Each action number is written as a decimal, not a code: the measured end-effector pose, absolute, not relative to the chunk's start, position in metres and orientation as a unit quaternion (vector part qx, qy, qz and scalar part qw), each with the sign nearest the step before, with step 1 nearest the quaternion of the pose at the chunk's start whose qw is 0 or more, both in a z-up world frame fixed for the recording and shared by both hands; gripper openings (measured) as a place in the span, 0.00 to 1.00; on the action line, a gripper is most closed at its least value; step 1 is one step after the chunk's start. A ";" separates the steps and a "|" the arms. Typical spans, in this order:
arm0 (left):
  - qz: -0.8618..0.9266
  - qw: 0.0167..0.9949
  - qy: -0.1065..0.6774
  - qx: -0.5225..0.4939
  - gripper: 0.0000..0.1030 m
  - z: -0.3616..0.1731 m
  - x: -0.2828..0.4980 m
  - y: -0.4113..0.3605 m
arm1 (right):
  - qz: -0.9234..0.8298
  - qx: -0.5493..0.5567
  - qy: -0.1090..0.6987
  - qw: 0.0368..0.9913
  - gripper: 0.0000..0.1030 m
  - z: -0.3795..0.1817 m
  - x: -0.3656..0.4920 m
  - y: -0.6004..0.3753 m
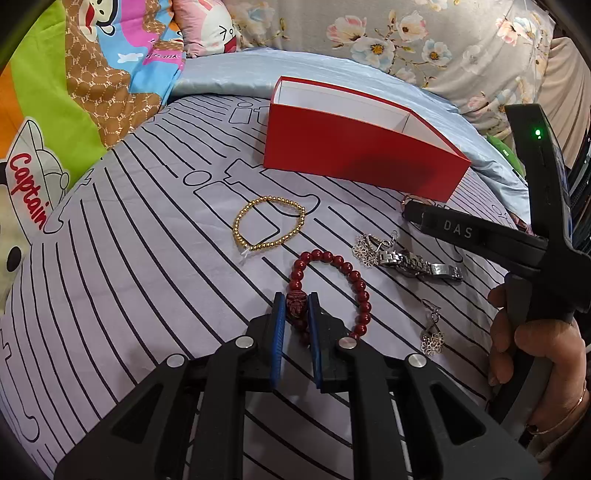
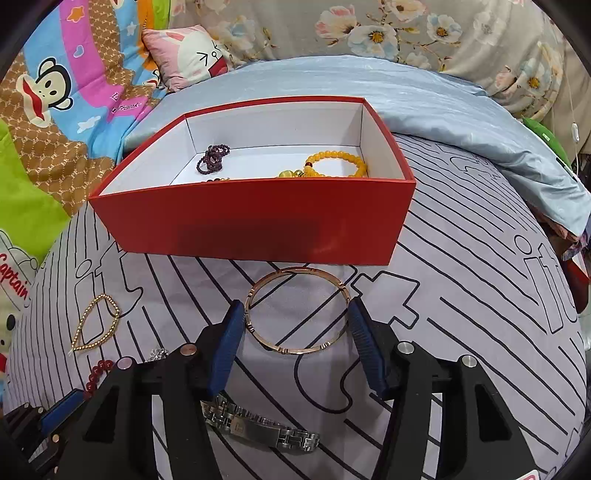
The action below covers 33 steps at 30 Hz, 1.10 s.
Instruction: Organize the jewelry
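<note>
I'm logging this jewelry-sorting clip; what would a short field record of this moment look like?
surface: striped bedsheet
container: red box, open top
in box: purple bead bracelet; yellow bead bracelet
left tongs: shut on red bead bracelet
right tongs: open, straddling rose-gold bangle
still on sheet: gold bead bracelet; silver watch; silver earrings

Ahead of the gripper lies a grey line-printed bedsheet (image 2: 461,295), with a pale blue quilt (image 2: 424,107), floral bedding (image 2: 461,33) and cartoon blanket (image 2: 74,85) beyond.
</note>
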<state>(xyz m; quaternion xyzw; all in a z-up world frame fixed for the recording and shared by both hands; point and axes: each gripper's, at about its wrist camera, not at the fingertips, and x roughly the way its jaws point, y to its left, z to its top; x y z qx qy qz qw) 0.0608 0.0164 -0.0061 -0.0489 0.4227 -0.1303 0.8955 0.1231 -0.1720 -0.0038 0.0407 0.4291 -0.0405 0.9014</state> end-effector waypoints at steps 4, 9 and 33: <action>-0.130 0.896 0.423 -0.049 0.12 -0.006 0.061 0.015 | -0.029 0.056 0.437 0.897 0.06 -0.005 0.118 -0.174; -0.130 0.896 0.422 -0.048 0.12 -0.006 0.060 0.015 | -0.029 0.058 0.434 0.899 0.32 -0.005 0.112 -0.178; -0.132 0.895 0.422 -0.050 0.12 -0.006 0.060 0.015 | -0.058 0.041 0.439 0.896 0.57 -0.007 0.104 -0.186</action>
